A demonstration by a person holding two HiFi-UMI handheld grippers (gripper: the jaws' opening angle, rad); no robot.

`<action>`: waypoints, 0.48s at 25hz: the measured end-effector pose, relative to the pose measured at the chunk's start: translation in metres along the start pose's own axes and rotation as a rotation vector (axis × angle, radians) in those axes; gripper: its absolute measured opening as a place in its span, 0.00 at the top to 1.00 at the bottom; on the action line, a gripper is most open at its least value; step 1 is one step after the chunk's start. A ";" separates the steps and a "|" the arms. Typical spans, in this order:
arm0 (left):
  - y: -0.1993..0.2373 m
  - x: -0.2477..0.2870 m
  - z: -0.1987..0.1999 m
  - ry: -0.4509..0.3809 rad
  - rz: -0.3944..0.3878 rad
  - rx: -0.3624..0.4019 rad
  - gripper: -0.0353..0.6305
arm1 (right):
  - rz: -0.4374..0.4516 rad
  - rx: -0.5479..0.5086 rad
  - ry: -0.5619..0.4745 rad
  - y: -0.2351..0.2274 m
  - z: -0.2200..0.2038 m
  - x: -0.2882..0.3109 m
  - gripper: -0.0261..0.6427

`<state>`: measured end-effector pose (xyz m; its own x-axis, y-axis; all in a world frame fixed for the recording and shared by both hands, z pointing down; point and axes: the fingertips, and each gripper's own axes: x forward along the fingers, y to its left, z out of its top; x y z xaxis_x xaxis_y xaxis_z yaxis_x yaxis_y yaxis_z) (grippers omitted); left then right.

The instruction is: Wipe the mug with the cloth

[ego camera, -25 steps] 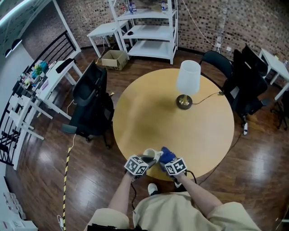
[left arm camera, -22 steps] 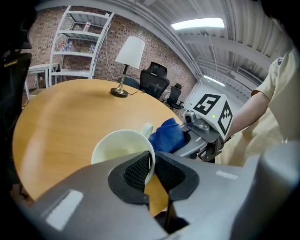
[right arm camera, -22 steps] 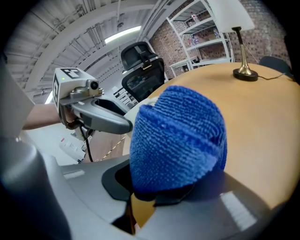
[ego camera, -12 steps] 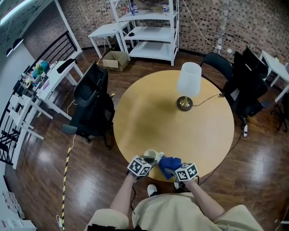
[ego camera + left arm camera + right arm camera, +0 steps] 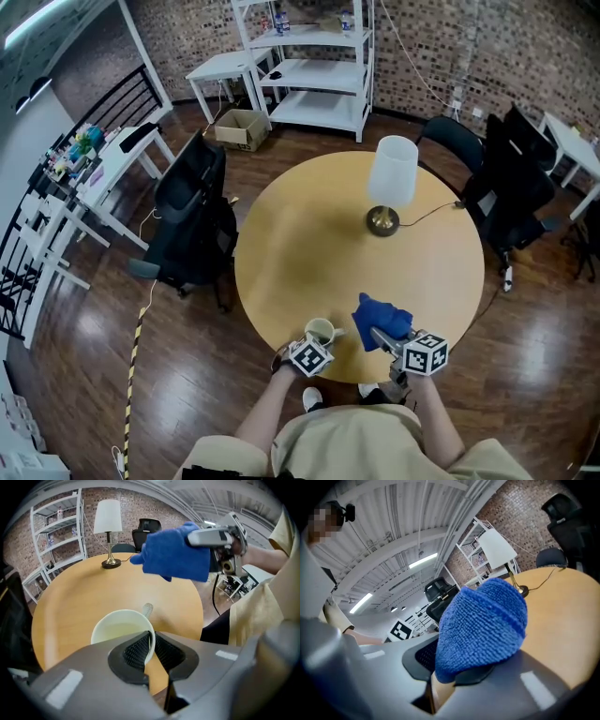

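- Left gripper (image 5: 151, 645): jaws pinched nearly together on the near rim wall of the mug (image 5: 117, 629), one pad inside and one outside.
- Mug: upright at the near edge of the round table (image 5: 300, 234), handle on the side away from the jaws.
- Right gripper (image 5: 457, 665): jaws clamped on the bunched blue cloth (image 5: 485, 620), held above the table to the right of the mug, apart from it.
- Lamp (image 5: 390, 178): far side of the table, well apart.
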<state>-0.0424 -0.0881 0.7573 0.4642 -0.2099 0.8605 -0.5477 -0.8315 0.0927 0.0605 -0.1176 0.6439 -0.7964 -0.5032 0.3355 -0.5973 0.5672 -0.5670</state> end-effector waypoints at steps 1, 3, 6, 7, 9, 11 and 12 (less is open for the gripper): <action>-0.002 0.001 0.000 0.004 0.015 0.026 0.91 | 0.003 -0.011 -0.016 0.003 0.008 -0.002 0.87; -0.005 0.003 0.000 0.011 0.044 0.063 0.91 | 0.022 -0.031 -0.044 0.009 0.021 -0.003 0.87; -0.003 0.004 0.002 -0.011 0.080 0.036 0.91 | 0.054 -0.052 -0.074 0.019 0.034 -0.007 0.87; -0.003 0.004 0.003 -0.026 0.094 0.017 0.91 | 0.059 -0.062 -0.079 0.021 0.037 -0.008 0.87; -0.001 0.001 0.005 -0.059 0.120 -0.034 0.86 | 0.070 -0.085 -0.083 0.026 0.043 -0.011 0.87; 0.001 -0.008 0.008 -0.096 0.133 -0.086 0.76 | 0.089 -0.107 -0.086 0.030 0.051 -0.012 0.87; 0.001 -0.013 0.010 -0.115 0.138 -0.108 0.72 | 0.100 -0.116 -0.088 0.033 0.055 -0.012 0.87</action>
<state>-0.0427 -0.0914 0.7411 0.4529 -0.3802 0.8064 -0.6803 -0.7320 0.0369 0.0556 -0.1292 0.5795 -0.8442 -0.4924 0.2119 -0.5263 0.6864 -0.5019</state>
